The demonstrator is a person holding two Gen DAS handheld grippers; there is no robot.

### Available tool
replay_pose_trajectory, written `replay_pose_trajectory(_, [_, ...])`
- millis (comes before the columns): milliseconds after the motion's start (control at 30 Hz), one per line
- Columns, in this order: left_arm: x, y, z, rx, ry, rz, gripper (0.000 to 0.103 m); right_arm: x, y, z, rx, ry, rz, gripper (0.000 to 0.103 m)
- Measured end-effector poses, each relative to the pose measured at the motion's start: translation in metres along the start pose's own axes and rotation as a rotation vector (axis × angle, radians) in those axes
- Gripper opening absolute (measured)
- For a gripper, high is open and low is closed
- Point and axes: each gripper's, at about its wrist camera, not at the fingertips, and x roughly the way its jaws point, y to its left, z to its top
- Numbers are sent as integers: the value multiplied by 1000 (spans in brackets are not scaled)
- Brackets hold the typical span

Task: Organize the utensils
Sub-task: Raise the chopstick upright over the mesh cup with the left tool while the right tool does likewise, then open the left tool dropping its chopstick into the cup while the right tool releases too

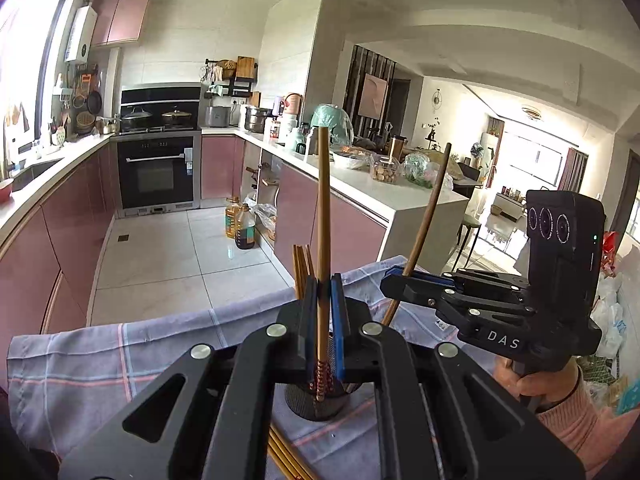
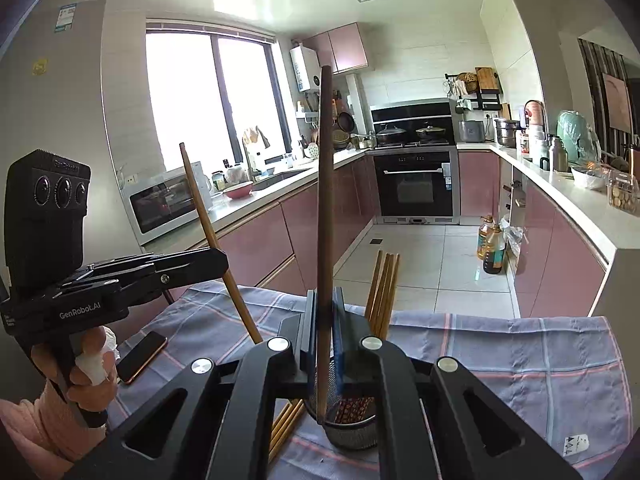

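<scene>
2 chopsticks are in the air at once, 1 per hand. On my left, the left tongs (image 1: 325, 304) are clamped on a light chopstick (image 1: 323, 216) that stands nearly upright, its patterned lower end hanging just over the mesh holder (image 1: 316, 408). Further right, the right tongs (image 2: 325, 320) are clamped on a darker chopstick (image 2: 325, 200), also close to upright, with its lower end inside the holder's rim or just above it; I cannot tell which.

I judge the job partly done. A few chopsticks (image 2: 384, 292) already stand in the holder, leaning away from me. More lie loose on the checked cloth (image 2: 520, 360), a bundle of loose chopsticks (image 2: 286, 424) just beside the holder on its left. So these 2 remain to be dropped in, then the loose ones.

For room: the holder mouth is narrow and already crowded, and both sticks converge on it, so I would lower them 1 at a time. The surface's far edge, where the cloth drapes over, runs just behind the holder, with floor beyond. A phone (image 2: 142, 356) lies on the cloth near the hand (image 2: 86, 376) gripping the left handle. Open cloth stretches off to the right.
</scene>
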Motion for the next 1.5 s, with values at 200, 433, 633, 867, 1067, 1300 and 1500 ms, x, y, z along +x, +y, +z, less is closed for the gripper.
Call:
replay_pose_trajectory(200, [17,-10,4,21,21,7,7,10,-10,1,15,7,-19,6])
replay_pose_trajectory(433, [49,-1,-11,37,139,-23,7,34,-19,-14,19,110,-40,6])
replay_pose_trajectory(633, [77,9,-34,45,262,-38,7,56,-23,-30,30,227,-36,6])
replay_pose_trajectory(867, [98,23,-39,9,303,-11,8,79,-33,-41,75,291,-47,6])
replay_pose_trajectory(1067, [113,31,-35,-12,309,4,8,89,-42,-44,118,289,-54,6])
replay_pose_trajectory(1300, [115,35,-42,-34,308,5,14,87,-49,-50,166,268,-65,13])
replay_pose_trajectory(1500, [89,43,-52,-49,244,45,16,70,-43,-52,159,221,-62,22])
